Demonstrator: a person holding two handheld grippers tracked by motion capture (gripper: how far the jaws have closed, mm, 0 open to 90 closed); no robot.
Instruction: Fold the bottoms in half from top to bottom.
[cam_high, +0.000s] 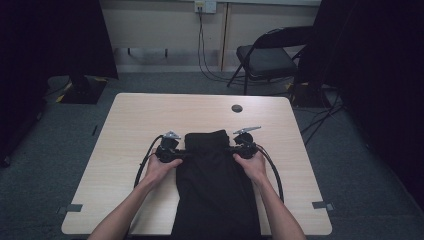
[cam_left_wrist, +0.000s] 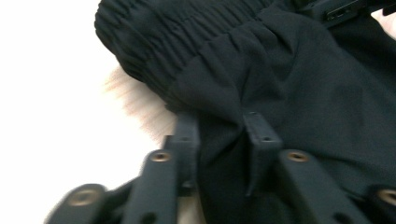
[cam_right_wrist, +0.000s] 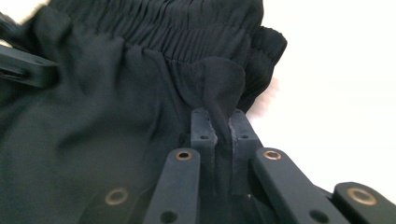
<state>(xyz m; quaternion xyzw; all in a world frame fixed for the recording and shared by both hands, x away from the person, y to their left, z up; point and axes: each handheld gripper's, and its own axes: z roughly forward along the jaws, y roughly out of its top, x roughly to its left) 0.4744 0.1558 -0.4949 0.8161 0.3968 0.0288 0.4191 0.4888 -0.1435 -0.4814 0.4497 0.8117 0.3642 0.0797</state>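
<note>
Black garment (cam_high: 216, 185) on table (cam_high: 125, 150), right hand-held gripper (cam_right_wrist: 219, 122) pinching its side, left hand-held gripper (cam_left_wrist: 222, 128) seemingly half-closed around fabric.

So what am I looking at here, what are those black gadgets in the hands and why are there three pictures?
A person sits at a light wooden table and holds a hand-operated gripper in each hand, each with two black jaws. The high view looks down from above. The left gripper and the right gripper sit at either side of a black garment with a gathered elastic waistband, which lies flat and hangs over the near edge. The other two pictures come from small cameras riding on the grippers. In the right gripper view, the right gripper pinches a fold of the cloth just below the waistband. In the left gripper view, the left gripper has cloth between its jaws, which stand apart.
</note>
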